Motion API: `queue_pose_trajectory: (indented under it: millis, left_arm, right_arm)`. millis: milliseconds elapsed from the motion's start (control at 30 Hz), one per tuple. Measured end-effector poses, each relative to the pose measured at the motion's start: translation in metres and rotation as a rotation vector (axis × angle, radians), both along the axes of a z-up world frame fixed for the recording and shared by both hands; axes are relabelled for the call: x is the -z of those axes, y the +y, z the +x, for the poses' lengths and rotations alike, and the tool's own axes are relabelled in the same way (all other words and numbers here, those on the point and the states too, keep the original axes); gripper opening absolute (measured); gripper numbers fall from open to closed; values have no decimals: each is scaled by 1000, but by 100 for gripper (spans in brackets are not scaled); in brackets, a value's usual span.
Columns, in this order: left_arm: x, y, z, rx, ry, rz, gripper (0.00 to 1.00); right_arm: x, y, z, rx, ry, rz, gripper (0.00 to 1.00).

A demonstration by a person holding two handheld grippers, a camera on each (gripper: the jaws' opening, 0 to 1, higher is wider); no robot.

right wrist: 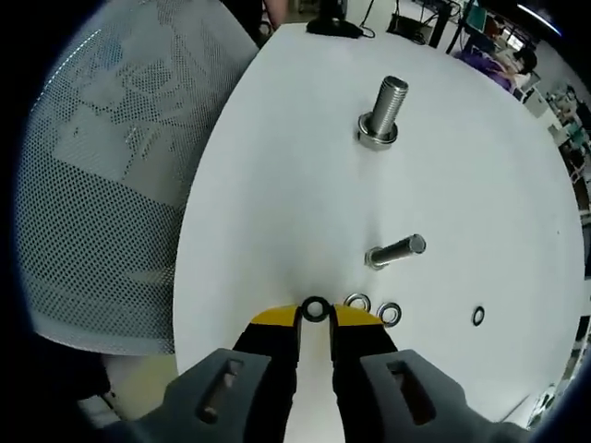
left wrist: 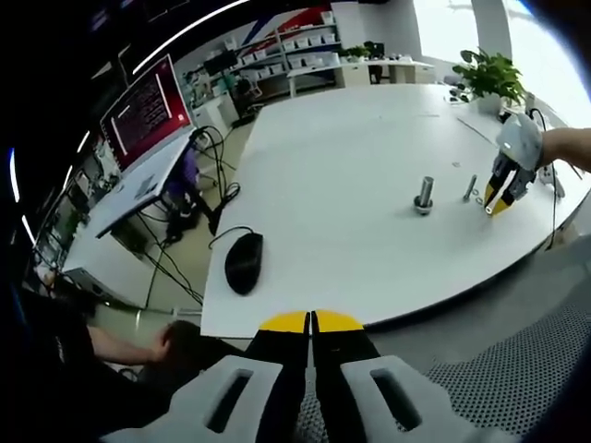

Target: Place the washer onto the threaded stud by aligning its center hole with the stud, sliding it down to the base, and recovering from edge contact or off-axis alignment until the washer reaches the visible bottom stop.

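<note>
Right tool (right wrist: 315, 318): yellow-tipped jaws narrowly parted, a dark washer (right wrist: 315, 309) lying right at the tips, seemingly pinched by its edge or about to be (contact cannot be confirmed; it may yet rest on the white surface (right wrist: 277, 185)). Just beside it to the right, two bright washers (right wrist: 357, 302) (right wrist: 390, 314), touching or nearly so; farther right, apart, one small dark ring (right wrist: 477, 316). Beyond the washers, a slim threaded stud (right wrist: 397, 250), looking tilted in this view; farther off, a thick stud (right wrist: 382, 111) upright on its wide base collar. Which stud suits this washer cannot be told. Left tool (left wrist: 311, 321): jaws pressed together, carrying nothing, held off the near edge of the surface, well apart from the work; a black mouse (left wrist: 243, 262) lies between. Handling note, as judgement: secure the washer by its rim, keeping the hole clear; bring it level over the stud's tip; lower along the axis; if the edge catches, back off slightly and re-centre rather than press.
</note>
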State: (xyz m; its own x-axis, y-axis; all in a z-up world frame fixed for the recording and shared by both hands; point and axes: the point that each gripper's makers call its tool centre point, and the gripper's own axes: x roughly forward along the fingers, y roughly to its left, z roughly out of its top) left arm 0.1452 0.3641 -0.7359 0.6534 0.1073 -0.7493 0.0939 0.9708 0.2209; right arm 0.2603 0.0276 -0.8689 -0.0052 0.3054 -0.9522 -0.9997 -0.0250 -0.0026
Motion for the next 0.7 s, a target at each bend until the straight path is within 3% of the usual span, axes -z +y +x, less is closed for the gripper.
queue_pose_trajectory:
  millis: [133, 267, 700]
  left_arm:
    - [-1, 0, 1, -3, -7, -3, 0]
    - [0, 2, 1, -3, -4, -1, 0]
    - [-2, 2, 2, -9, -21, -7, 0]
  right_arm:
    - [0, -3, -3, 11, 33, -21, 13]
    - [-6, -4, -3, 7, 26, -19, 13]
    - [-53, 4, 3, -28, -24, 9, 13]
